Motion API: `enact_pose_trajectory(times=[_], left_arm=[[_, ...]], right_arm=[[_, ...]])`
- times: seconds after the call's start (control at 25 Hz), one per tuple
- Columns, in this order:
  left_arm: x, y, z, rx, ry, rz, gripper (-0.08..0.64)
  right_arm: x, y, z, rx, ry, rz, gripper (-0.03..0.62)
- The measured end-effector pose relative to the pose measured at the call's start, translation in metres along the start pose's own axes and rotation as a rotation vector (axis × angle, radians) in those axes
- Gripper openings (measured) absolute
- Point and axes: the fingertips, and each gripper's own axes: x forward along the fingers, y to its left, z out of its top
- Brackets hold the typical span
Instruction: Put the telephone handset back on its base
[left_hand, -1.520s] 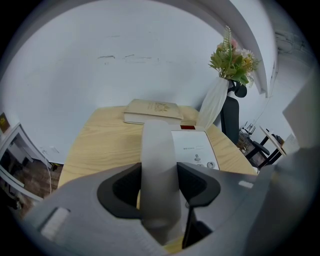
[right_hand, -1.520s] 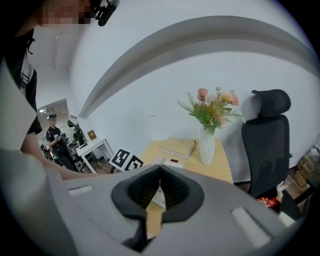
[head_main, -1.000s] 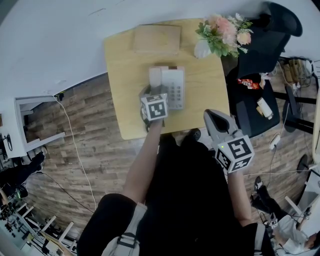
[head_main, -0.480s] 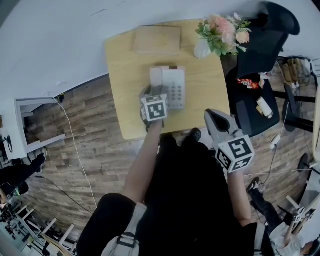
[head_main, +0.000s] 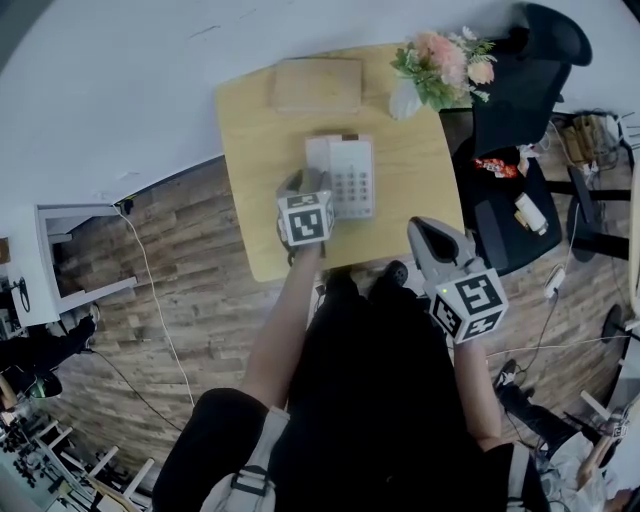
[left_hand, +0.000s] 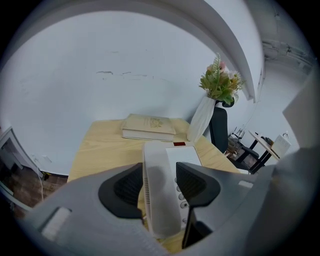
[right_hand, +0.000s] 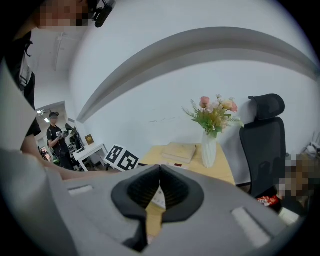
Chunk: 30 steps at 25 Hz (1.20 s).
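A white telephone base (head_main: 354, 178) with a keypad stands in the middle of the small wooden table (head_main: 258, 130). Its white handset (head_main: 318, 160) lies along the base's left side. My left gripper (head_main: 307, 183) reaches over the table's near edge and is shut on the handset (left_hand: 159, 195), one dark pad pressed to each side. The base (left_hand: 184, 159) shows just to the right of the jaws. Off the table at the near right, my right gripper (head_main: 420, 230) hangs shut with nothing in it; its pads meet in the right gripper view (right_hand: 160, 187).
A tan book (head_main: 316, 84) lies at the table's far edge, with a white vase (head_main: 405, 98) of pink flowers at the far right corner. A black office chair (head_main: 520, 80) stands right of the table. A white wall runs behind, and wood floor lies to the left.
The head camera has shifted slightly; the left gripper stays on the handset at the base. The right gripper has not moved.
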Motion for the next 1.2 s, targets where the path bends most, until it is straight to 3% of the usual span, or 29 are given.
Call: enact_pose_trajectory(times=[0.48,1.2], left_arm=[[-0.042,-0.016,0.021,0.1,-0.074,-0.1,0.198],[-0.129,-0.039,0.087,0.14,-0.293,-0.23,0.152]], right_arm=[[-0.003,0.013,0.012,0.011,-0.076,-0.036,0.005],[-0.008,0.012,0.032,0.001,-0.147,-0.077,0.003]])
